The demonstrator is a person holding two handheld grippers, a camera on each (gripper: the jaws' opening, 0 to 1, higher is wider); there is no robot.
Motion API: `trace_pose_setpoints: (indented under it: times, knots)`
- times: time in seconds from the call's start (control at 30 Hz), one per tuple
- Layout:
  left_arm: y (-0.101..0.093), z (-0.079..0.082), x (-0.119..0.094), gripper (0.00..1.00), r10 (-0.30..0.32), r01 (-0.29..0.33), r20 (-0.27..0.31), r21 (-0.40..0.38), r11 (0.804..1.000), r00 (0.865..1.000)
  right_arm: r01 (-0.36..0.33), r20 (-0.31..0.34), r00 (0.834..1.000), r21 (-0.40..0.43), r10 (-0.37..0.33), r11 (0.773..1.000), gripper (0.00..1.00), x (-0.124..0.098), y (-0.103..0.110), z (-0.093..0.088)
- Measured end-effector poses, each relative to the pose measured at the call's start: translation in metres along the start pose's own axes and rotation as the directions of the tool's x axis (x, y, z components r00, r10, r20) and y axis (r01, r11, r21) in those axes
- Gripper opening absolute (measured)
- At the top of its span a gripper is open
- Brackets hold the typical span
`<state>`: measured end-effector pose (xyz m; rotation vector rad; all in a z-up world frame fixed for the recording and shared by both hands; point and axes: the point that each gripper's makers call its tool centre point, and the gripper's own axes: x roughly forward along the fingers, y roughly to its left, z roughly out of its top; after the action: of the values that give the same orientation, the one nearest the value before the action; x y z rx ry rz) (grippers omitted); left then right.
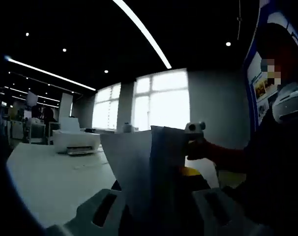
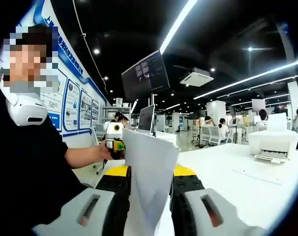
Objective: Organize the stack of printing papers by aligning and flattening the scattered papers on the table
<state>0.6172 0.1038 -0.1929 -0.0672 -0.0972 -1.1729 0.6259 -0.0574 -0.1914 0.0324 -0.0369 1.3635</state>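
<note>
White table (image 2: 247, 172), upright papers (image 2: 149, 172) clamped between both grippers' jaws, edges uneven

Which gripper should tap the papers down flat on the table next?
Neither wins clearly. The left gripper and right gripper each pinch the upright paper stack from opposite ends, above the white table. They should probably lower it together.

White paper sheets held upright: one stack (image 1: 139, 167) is counted, sheets too close to separate.
White box-shaped printers: one (image 1: 75, 140).
White tabletops: one (image 1: 50, 182).
Grey two-jaw claws: two (image 1: 154, 211) (image 2: 149, 206).
</note>
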Motion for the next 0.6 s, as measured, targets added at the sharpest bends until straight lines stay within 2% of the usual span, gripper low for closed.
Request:
trace_pose_setpoints:
  times: [0.03, 0.07, 0.23, 0.3, 0.33, 0.37, 0.4, 0.53, 0.57, 0.6]
  knots:
    - [-0.004, -0.002, 0.001, 0.09, -0.025, 0.026, -0.018, 0.056, 0.998, 1.0, -0.015, -0.012, 1.0, -0.016, 0.015, 1.0, 0.02, 0.0, 0.002, -0.002]
    - [-0.005, 0.0, 0.002, 0.06, -0.013, 0.014, -0.015, 0.046, 0.999, 1.0, -0.03, -0.017, 0.999, -0.023, 0.03, 0.999, 0.0, -0.001, 0.006, -0.001]
    - [-0.007, 0.016, 0.0, 0.06, -0.023, 0.022, 0.015, 0.059, 0.998, 1.0, -0.046, 0.025, 0.999, -0.009, 0.046, 0.999, 0.0, -0.006, 0.011, 0.017]
    - [-0.008, 0.013, 0.0, 0.08, -0.031, 0.03, 0.007, 0.05, 0.998, 0.999, -0.046, 0.021, 0.999, -0.017, 0.046, 0.999, 0.01, -0.006, 0.011, 0.016]
    - [-0.004, 0.009, -0.001, 0.15, -0.007, 0.007, -0.009, 0.025, 1.0, 1.0, -0.033, 0.021, 0.999, 0.0, 0.033, 0.999, 0.14, -0.007, 0.009, 0.015]
    - [0.001, 0.004, -0.001, 0.26, 0.022, -0.022, -0.023, -0.007, 1.0, 0.999, -0.017, 0.02, 1.0, 0.013, 0.016, 1.0, 0.24, -0.006, 0.006, 0.014]
    - [0.0, 0.001, 0.0, 0.28, 0.014, -0.015, -0.033, -0.017, 1.0, 0.999, -0.01, 0.015, 1.0, 0.013, 0.01, 1.0, 0.29, -0.006, 0.004, 0.012]
    - [-0.006, -0.001, 0.003, 0.25, 0.005, -0.005, -0.034, 0.005, 1.0, 0.999, -0.02, 0.01, 1.0, 0.017, 0.02, 1.0, 0.24, -0.007, 0.006, 0.009]
    - [-0.009, -0.001, 0.004, 0.21, -0.005, 0.006, -0.039, 0.016, 1.0, 0.999, -0.025, 0.007, 1.0, 0.004, 0.025, 1.0, 0.2, -0.006, 0.007, 0.008]
    - [-0.01, -0.001, 0.004, 0.08, -0.008, 0.009, -0.04, 0.021, 1.0, 0.999, -0.028, 0.004, 1.0, -0.002, 0.028, 1.0, 0.05, -0.006, 0.007, 0.008]
